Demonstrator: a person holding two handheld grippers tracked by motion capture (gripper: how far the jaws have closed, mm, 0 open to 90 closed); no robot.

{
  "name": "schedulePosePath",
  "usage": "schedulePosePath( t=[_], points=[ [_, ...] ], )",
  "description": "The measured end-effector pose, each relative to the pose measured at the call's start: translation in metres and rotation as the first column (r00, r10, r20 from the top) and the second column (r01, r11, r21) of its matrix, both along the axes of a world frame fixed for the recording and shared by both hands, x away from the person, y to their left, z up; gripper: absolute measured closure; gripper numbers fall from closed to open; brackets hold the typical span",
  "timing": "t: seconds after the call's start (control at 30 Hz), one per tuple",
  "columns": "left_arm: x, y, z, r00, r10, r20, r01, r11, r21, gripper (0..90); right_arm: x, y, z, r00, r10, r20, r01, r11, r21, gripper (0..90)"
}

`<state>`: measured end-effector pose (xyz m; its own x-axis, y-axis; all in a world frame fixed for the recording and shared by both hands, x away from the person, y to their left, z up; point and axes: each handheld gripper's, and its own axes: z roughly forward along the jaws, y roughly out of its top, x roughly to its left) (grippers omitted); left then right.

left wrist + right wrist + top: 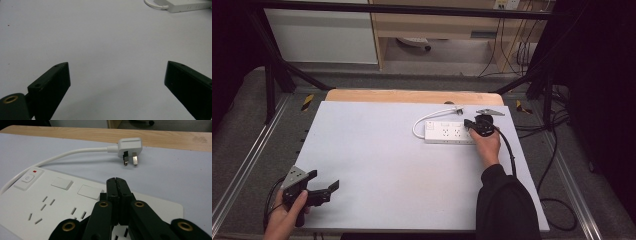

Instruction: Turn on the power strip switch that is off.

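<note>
A white power strip [446, 131] lies flat on the far right part of the pale table [377, 160]. Its white cable [427, 120] curls back to a white plug [458, 110] resting on the table behind it. My right gripper [469, 123] hangs over the strip's right end, its jaws pressed together with nothing between them. In the right gripper view the shut jaws [117, 182] sit above the strip [50, 202], with the plug [130, 147] lying prongs-out beyond. My left gripper [326, 189] is at the near left edge, open and empty [117, 75].
A wooden strip [412, 96] borders the table's far edge. Black frame legs [272, 85] and loose cables [557, 165] stand around the table. The power strip's switch [28, 178] has a small red mark beside it. A corner of the strip [185, 5] shows far off in the left gripper view.
</note>
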<state>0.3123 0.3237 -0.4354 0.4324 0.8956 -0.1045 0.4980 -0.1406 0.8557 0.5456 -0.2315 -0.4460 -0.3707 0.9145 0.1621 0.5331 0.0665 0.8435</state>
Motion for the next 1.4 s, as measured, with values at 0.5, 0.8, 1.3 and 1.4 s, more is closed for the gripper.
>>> schedulePosePath(
  t=[0.5, 0.8, 1.3, 1.4],
  points=[
    [0.0000, -0.0003, -0.0001, 1.0000, -0.002, 0.000, 0.002, 1.0000, 0.000, 6.4, -0.0015, -0.0007, -0.0017, 1.0000, -0.004, 0.009, 0.004, 1.0000, 0.008, 90.0],
    [0.0000, -0.0004, 0.0000, 1.0000, -0.002, 0.000, 0.002, 1.0000, 0.000, 6.4, -0.0022, -0.0006, -0.0026, 0.9999, -0.006, 0.014, 0.006, 0.9999, 0.008, 90.0],
    [-0.0002, 0.0001, 0.0000, 1.0000, 0.000, 0.000, 0.000, 1.0000, 0.001, 6.4, -0.0008, 0.0026, -0.0034, 1.0000, -0.002, 0.003, 0.002, 1.0000, -0.006, 90.0],
    [0.0000, 0.0006, -0.0001, 1.0000, 0.000, -0.002, 0.000, 1.0000, 0.000, 6.4, -0.0001, 0.0014, -0.0017, 1.0000, 0.003, 0.004, -0.003, 1.0000, -0.009, 90.0]
  ],
)
